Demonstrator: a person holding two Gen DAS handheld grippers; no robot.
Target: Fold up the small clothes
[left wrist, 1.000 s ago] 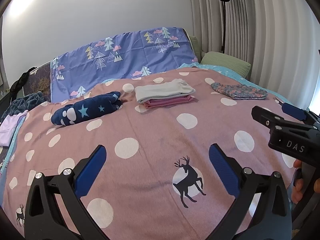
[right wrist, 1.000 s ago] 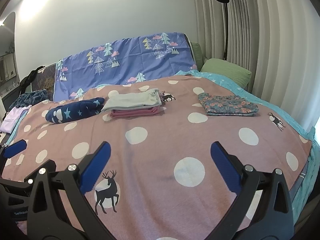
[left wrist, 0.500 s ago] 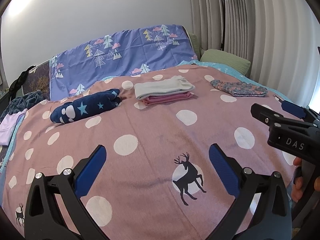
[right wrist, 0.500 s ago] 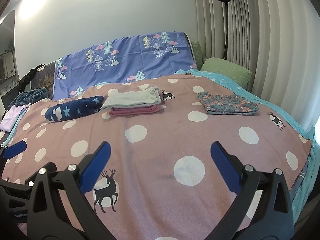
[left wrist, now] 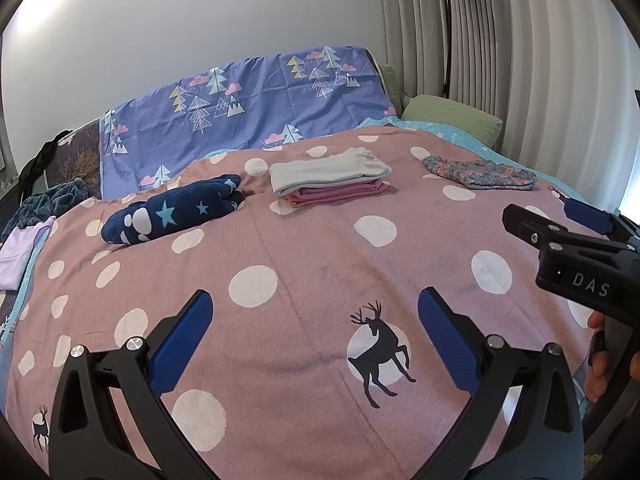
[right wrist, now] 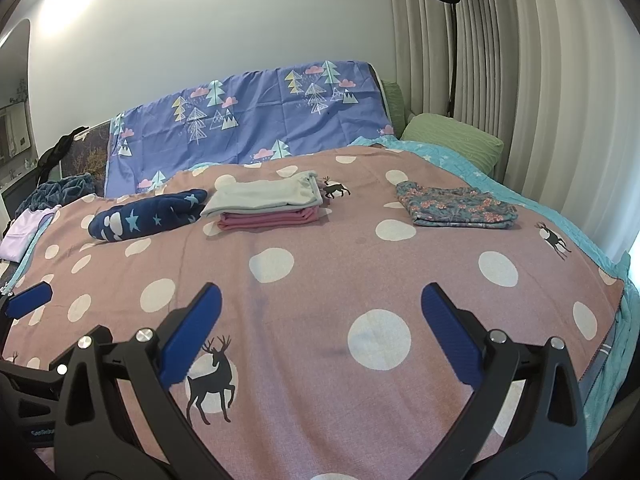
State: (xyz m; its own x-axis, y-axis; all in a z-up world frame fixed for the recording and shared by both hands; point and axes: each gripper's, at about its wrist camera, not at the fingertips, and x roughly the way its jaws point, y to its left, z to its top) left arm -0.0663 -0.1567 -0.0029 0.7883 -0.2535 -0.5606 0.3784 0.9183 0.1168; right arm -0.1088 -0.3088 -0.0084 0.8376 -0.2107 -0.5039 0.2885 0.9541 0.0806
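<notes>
Both grippers are hanging wide open over the pink blanket (right wrist: 304, 312), holding nothing. The left gripper (left wrist: 316, 332) is sitting nearer the dark blue star cloth (left wrist: 172, 212), far ahead and to its left, lying longways side to side. The right gripper (right wrist: 320, 320) is facing the folded pile (right wrist: 264, 204).

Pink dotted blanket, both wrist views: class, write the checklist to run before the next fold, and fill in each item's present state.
1. Left tool open and holding nothing: ok.
2. Right tool open and holding nothing: ok.
3. Pink dotted blanket bare under both tools: ok.
4. Grey and pink stack neatly folded: ok.
5. Floral garment folded flat, apart from the stack: ok.
6. Navy star garment folded: cannot tell, it looks bunched.
</notes>
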